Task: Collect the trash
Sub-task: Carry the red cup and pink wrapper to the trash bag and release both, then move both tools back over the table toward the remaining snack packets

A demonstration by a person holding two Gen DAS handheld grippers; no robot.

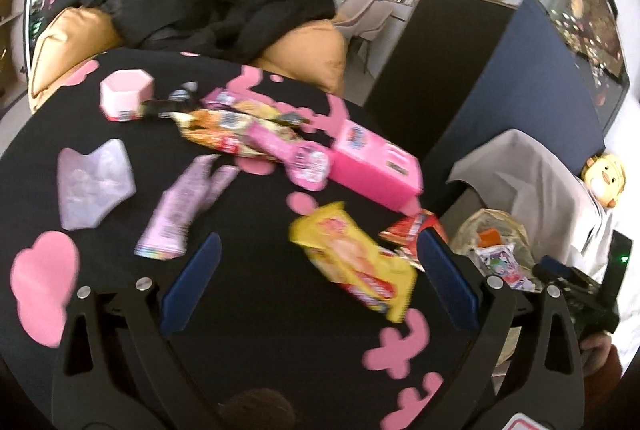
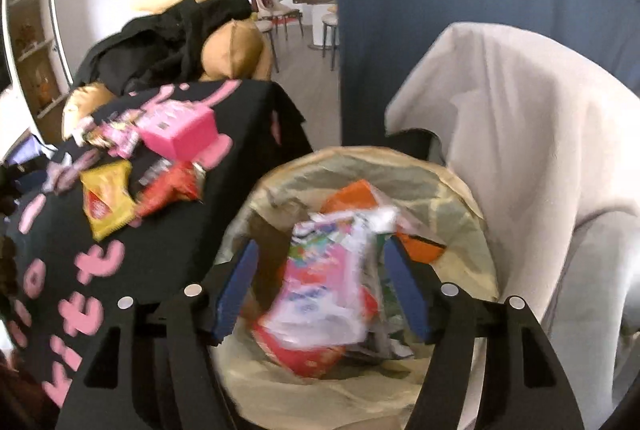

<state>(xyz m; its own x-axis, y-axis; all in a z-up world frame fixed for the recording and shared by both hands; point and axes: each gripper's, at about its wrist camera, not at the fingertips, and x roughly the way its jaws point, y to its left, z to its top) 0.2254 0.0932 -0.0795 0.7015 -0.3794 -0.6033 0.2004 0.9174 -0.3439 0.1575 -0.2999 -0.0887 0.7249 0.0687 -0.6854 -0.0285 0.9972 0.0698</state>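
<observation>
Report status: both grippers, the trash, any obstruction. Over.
Left gripper open above yellow wrapper on table. Right gripper open over bin, pink-white packet loose between pads. No obstruction seen.

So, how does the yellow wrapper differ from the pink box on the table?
The yellow wrapper is a flat, crinkled packet lying near the table edge; the pink box is a rigid block with straight edges, farther back. The wrapper lies between the open left gripper's fingers, the box beyond them. Both rest on the black cloth, not yet binned.

Motion-blurred wrapper [image 2: 320,294] over bin [image 2: 460,190]
</observation>
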